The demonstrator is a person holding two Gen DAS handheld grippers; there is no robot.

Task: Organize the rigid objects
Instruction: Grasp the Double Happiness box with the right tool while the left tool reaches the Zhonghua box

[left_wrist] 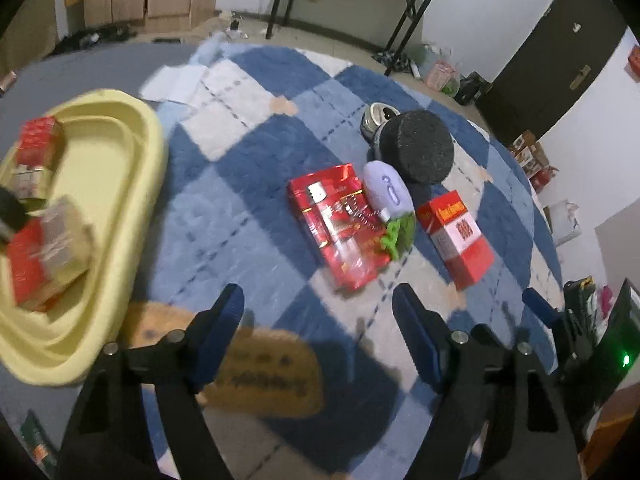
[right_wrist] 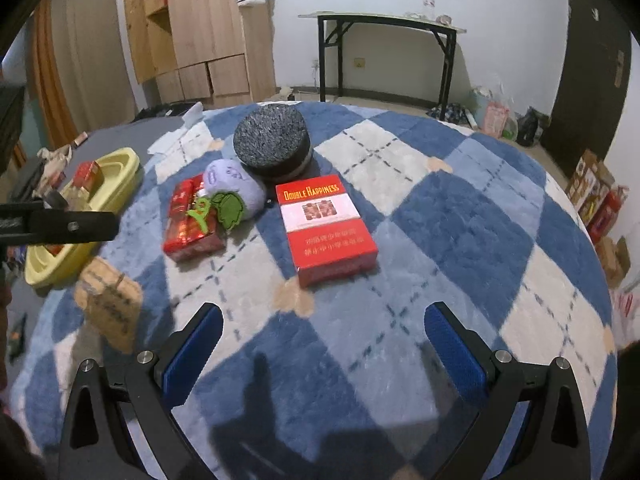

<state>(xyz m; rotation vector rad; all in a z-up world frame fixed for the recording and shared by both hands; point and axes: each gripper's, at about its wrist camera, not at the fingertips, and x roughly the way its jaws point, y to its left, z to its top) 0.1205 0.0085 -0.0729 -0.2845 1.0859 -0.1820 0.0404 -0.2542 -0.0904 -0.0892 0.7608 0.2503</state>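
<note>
Landmark = red/white Double Happiness box [right_wrist: 330, 229], lying flat on the blue/white checkered rug [right_wrist: 460, 216] covering the surface.

- Left hand-held gripper [left_wrist: 318, 330]: jaws spread, nothing btwn them, hovering over the rug on the near side of the box, no contact w/ any item.
- Right hand-held gripper [right_wrist: 324, 344]: jaws spread wide, empty, also near side of the box, lined up roughly w/ it, apart from it.
- Shiny red flat pack [right_wrist: 192, 220]: left of the box, near, not touching.
- Purple plush [right_wrist: 234, 188] w/ green leaf: left of the box, resting on the red pack's edge.
- Black round tin [right_wrist: 272, 146]: just behind the box, up against the plush.
- Small metal can [left_wrist: 378, 118]: behind the black tin in left wrist view; hidden in right wrist view.
- Tan cardboard tag [right_wrist: 110, 306]: well left of the box, nearer the camera, on the rug edge.
- Yellow tray [left_wrist: 120, 184]: far left of the box, off the rug on the grey surface. Holds several red boxes [left_wrist: 38, 140] + a clear-wrapped tan pack [left_wrist: 66, 232]; blurred, can't count exactly.
</note>
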